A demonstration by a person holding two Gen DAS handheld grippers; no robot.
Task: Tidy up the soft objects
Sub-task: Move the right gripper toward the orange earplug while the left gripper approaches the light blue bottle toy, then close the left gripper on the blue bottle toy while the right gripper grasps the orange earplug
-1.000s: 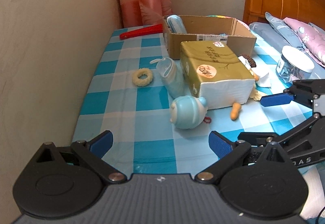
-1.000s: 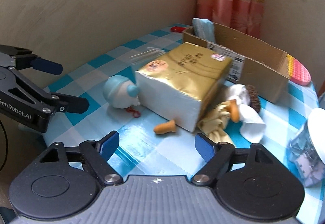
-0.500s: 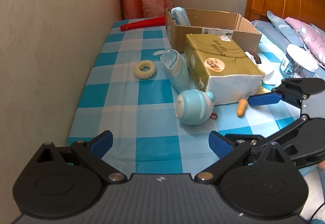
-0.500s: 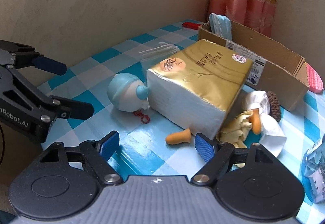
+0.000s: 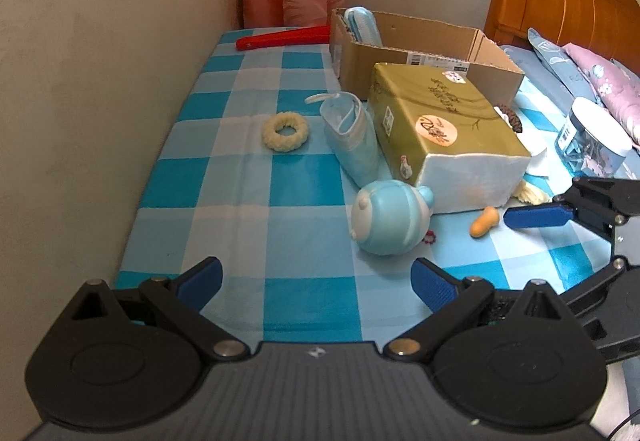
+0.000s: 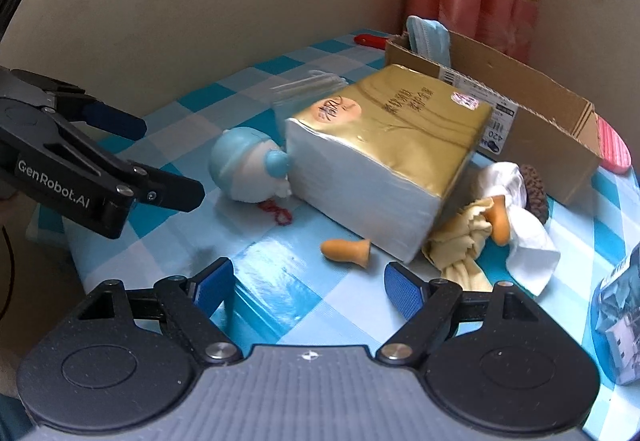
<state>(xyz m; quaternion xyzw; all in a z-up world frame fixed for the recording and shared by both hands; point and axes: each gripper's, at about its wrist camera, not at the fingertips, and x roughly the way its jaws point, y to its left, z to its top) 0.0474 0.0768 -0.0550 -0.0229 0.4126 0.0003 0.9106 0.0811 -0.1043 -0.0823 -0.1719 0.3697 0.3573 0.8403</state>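
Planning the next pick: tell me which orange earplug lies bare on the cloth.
The orange earplug before the tissue pack; the other earplug rests on crumpled cloths.

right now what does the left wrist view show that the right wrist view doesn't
Only the left wrist view shows the cream ring, the wooden headboard and the pillows.

Only the right wrist view shows the second orange earplug lying on the crumpled cloths.

Both show the gold tissue pack, the blue toy, the cardboard box and the loose earplug.
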